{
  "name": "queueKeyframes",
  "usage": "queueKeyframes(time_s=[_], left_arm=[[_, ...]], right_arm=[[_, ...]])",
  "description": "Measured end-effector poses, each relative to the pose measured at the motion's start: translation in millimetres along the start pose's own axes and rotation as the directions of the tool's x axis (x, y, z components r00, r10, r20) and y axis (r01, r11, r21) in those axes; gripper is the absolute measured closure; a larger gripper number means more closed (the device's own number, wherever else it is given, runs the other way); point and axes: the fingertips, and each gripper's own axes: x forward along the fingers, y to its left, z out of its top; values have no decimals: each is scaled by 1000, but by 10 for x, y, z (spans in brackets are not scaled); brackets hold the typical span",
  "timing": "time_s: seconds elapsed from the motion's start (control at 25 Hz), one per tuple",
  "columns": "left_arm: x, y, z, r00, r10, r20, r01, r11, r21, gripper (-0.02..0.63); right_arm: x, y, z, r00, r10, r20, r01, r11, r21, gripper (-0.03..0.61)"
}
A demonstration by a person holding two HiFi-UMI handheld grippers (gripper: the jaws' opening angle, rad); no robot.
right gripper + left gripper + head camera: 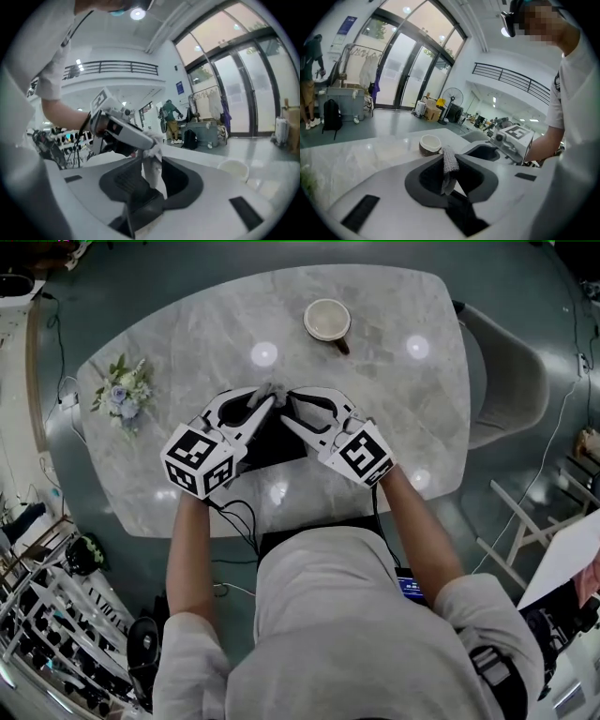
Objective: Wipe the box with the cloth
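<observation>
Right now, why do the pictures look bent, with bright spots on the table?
Head view: lamps reflect as white glare spots on the glossy table. Left and right gripper views: wide lenses curve straight lines, darken corners; bright windows wash out.

Count with me: two grippers in your hands, the left gripper and the right gripper, and each carries one marker cube, so two cubes, the left cube and the right cube. One cloth, just the one grey strip. One dark box under it. One table, a single marble top. On it you have one cup and one bunch of flowers, nothing doubled there. Four bright light spots glint on the tabletop, two far and two near. One grey chair stands at the table's right end.
</observation>
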Motion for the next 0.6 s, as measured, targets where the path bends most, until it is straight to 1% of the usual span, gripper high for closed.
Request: queueKeyframes(time_s=[0.04, 0.08, 0.12, 0.2, 0.28, 0.36, 0.48, 0.6], left_arm=[[16, 58, -9, 1000, -5, -23, 6, 1000, 30, 549], [42, 125, -16, 999, -9, -44, 12, 998, 54, 549], [79, 197, -21, 998, -14, -61, 18, 997, 71, 549], [189, 334, -24, 996, -28, -82, 34, 997, 74, 549], [345, 443, -55, 993, -56, -103, 61, 997, 41, 549], [518, 499, -153, 985, -92, -145, 94, 996, 11, 549], [716, 483, -367, 960, -166, -224, 160, 986, -45, 549], [781, 443, -492, 936, -230, -265, 209, 972, -106, 549]], right_arm=[[-52, -64, -13, 1000, -24, 13, 23, 998, 55, 436], [-101, -141, -46, 998, -62, 13, 60, 994, 86, 457], [-142, -215, -105, 995, -103, -2, 103, 990, 99, 490], [-197, -322, -282, 984, -170, -61, 175, 980, 93, 505], [-234, -379, -448, 972, -203, -116, 214, 972, 92, 506], [-266, -405, -554, 967, -215, -140, 232, 965, 122, 508], [-283, -427, -615, 965, -220, -145, 243, 956, 162, 509], [-256, -451, -640, 964, -217, -156, 242, 955, 169, 509]])
